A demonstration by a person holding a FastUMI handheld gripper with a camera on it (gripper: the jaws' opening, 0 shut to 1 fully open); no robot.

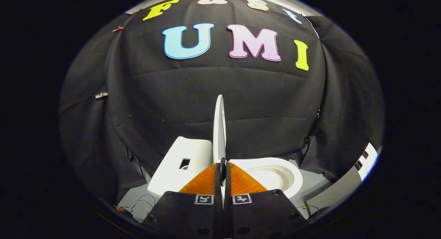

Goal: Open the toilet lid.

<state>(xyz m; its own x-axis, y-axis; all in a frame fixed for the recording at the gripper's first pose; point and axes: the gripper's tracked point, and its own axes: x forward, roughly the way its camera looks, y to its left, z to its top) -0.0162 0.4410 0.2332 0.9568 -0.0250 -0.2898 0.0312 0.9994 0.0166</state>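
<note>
White toilet lid (219, 128) upright, edge-on, long axis vertical | gripper (223, 178) clamped on its edge

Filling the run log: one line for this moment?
gripper: shut on lid | lid: raised upright, edge-on | bowl: open | tank: beside lid

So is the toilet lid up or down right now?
Up. The lid stands on edge between the gripper fingers, which pinch its rim, and the open bowl lies uncovered beside it.
</note>
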